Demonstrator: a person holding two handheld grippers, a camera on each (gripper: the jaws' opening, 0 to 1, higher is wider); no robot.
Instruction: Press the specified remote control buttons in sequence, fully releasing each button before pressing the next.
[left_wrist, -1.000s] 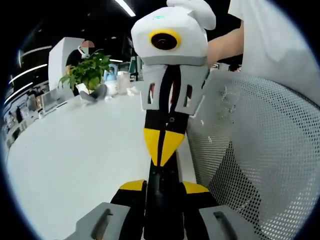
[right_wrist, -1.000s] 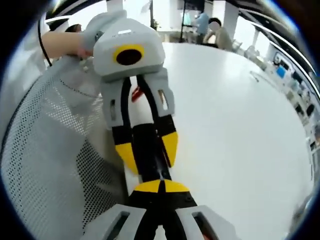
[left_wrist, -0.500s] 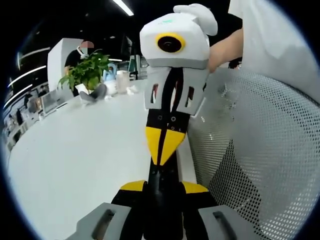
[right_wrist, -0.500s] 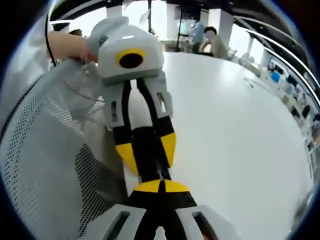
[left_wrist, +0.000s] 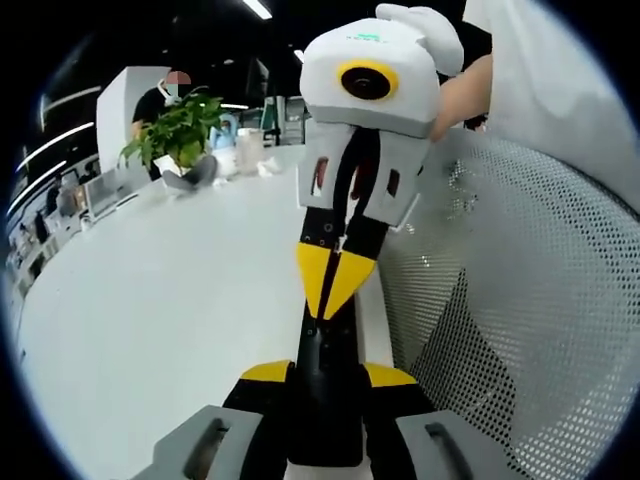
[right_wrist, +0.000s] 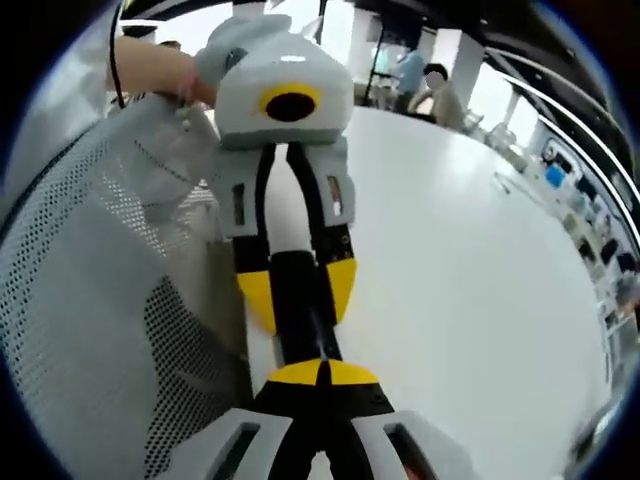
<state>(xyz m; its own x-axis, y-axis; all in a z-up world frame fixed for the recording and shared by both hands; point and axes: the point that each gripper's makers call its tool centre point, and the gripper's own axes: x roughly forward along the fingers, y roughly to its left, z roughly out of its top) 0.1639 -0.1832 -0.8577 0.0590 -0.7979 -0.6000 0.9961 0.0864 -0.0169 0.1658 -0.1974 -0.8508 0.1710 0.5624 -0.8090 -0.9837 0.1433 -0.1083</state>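
Higher and more tilted than a second ago, the right tool (left_wrist: 335, 285) is seen in the left gripper view with its yellow tips drawn together and set against the far end of the black remote (left_wrist: 325, 420). Whether a button is pressed cannot be told. The remote is clamped between the jaws of the left tool (left_wrist: 327, 375) and held above the edge of the white counter (left_wrist: 150, 320), beside a mesh chair back (left_wrist: 520, 330). In the right gripper view, the same grasp is seen from the other end.
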